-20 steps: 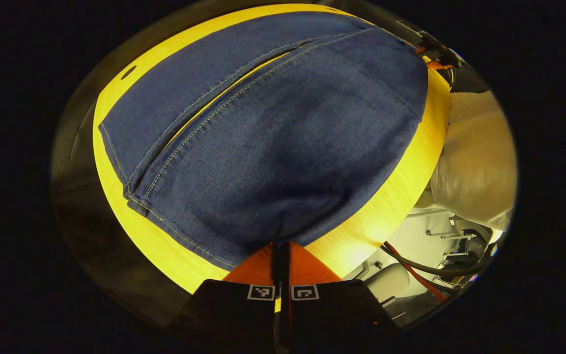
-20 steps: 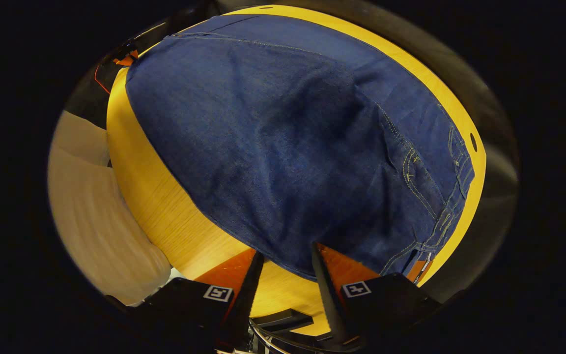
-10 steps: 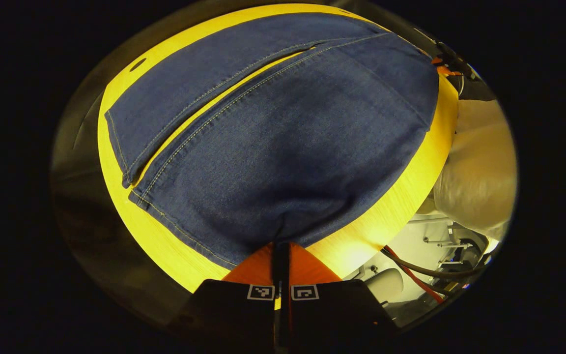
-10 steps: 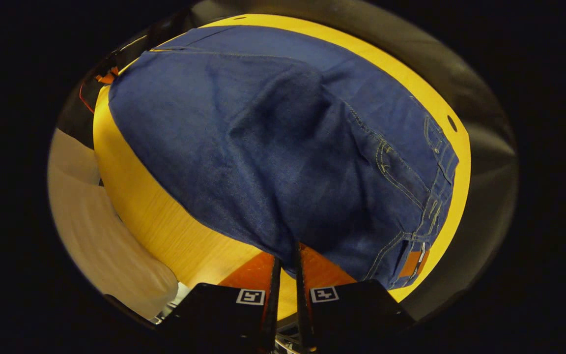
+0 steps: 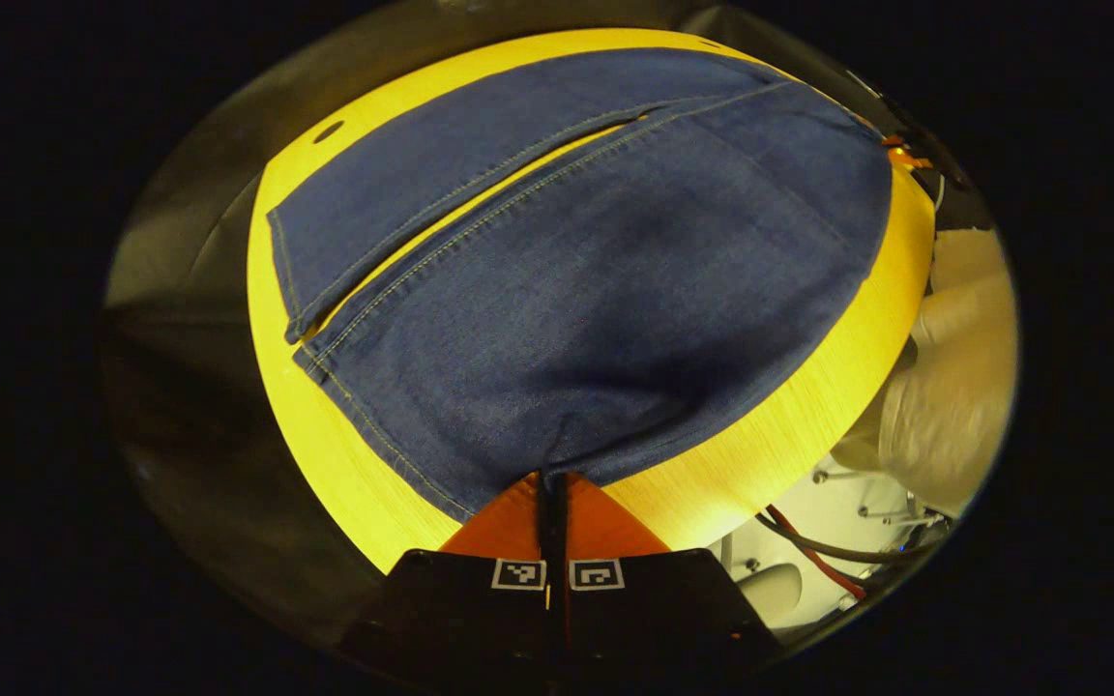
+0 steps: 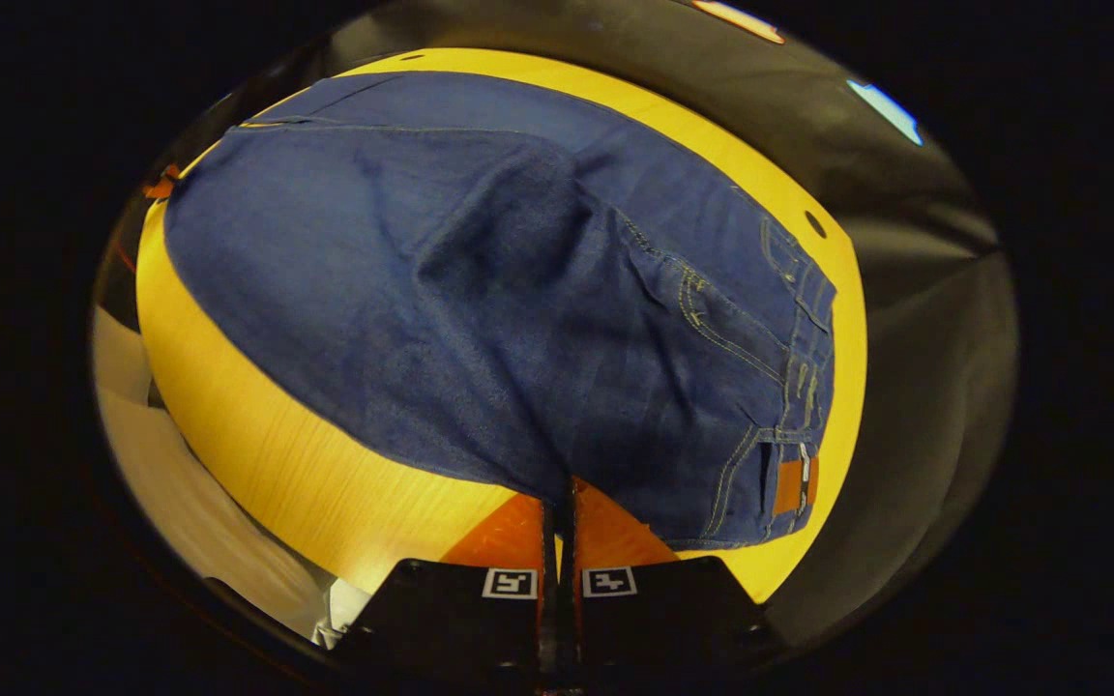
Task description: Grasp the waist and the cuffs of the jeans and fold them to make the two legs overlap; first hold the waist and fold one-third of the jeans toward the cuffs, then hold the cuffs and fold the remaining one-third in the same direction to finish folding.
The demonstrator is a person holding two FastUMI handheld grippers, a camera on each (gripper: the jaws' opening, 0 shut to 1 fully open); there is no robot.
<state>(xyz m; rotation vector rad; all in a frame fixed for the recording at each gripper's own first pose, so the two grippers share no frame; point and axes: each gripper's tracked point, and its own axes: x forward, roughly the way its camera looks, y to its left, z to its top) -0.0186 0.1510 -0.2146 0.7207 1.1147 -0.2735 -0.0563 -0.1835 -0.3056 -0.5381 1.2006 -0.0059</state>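
1. In the left gripper view, the left gripper is sitting at the bottom of the picture with its two fingers pressed together, pinching the near edge of the jeans; the denim is puckering into a small crease right where the tips are meeting.
2. In the right gripper view, the right gripper is likewise clenched on the jeans, its fingers squeezing the near edge of the cloth, just beside the waist corner that is carrying a brown leather patch.
3. Beyond the fingers, the jeans are lying spread over a yellow wooden table, covering most of its top and leaving a bare strip of wood along the near edge in both views.
4. Farther out in the left gripper view, the two legs are lying side by side with a narrow slit of table showing between them, and the cuffs are resting at the left, near the table's end.
5. Farther out in the right gripper view, the waistband with its belt loops is running along the right end of the table.
6. A small dark hole is sitting in the tabletop beyond the cuffs.
7. At the right rim of the left gripper view, a pale sleeve is hanging beside the table, with cables trailing below it.
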